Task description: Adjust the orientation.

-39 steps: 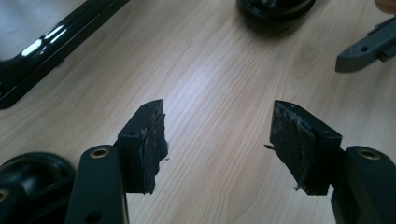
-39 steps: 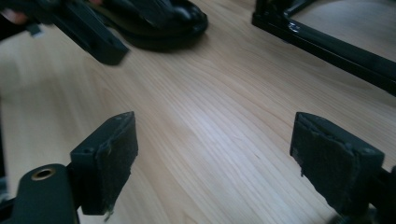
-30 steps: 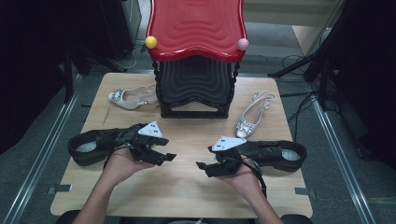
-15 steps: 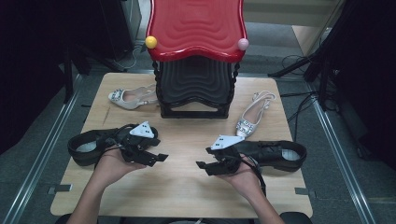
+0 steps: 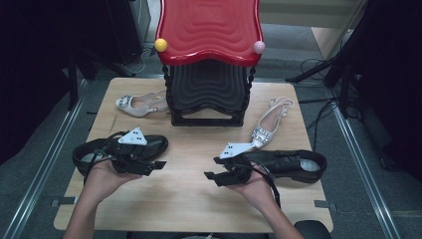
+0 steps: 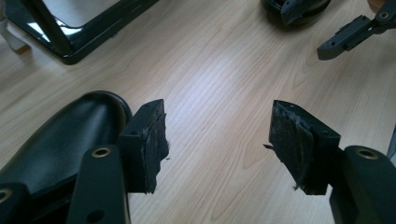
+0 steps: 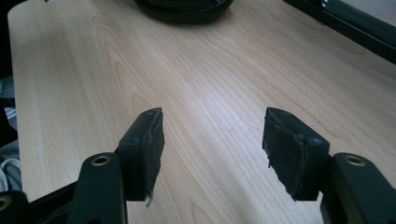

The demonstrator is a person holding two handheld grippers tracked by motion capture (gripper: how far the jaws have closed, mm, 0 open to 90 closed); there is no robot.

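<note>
My left gripper (image 5: 155, 167) hovers low over the table's front left, open, with nothing between its jaws. The toe of a black leather shoe (image 5: 99, 149) lies right beside it; in the left gripper view that toe (image 6: 65, 140) touches the outside of the left jaw of my left gripper (image 6: 217, 140). My right gripper (image 5: 213, 168) faces it from the front right, open and empty, with a second black shoe (image 5: 293, 163) under the hand. In the right gripper view my right gripper (image 7: 212, 144) stands over bare wood.
A red-topped black shoe rack (image 5: 209, 74) stands at the back centre of the wooden table (image 5: 189, 209). A silver sandal (image 5: 137, 103) lies to its left, another (image 5: 268, 124) to its right. Metal rails (image 5: 45, 169) run along both table sides.
My left gripper has drawn back to the left, widening the gap to the right gripper. The right gripper and all the shoes have stayed put.
</note>
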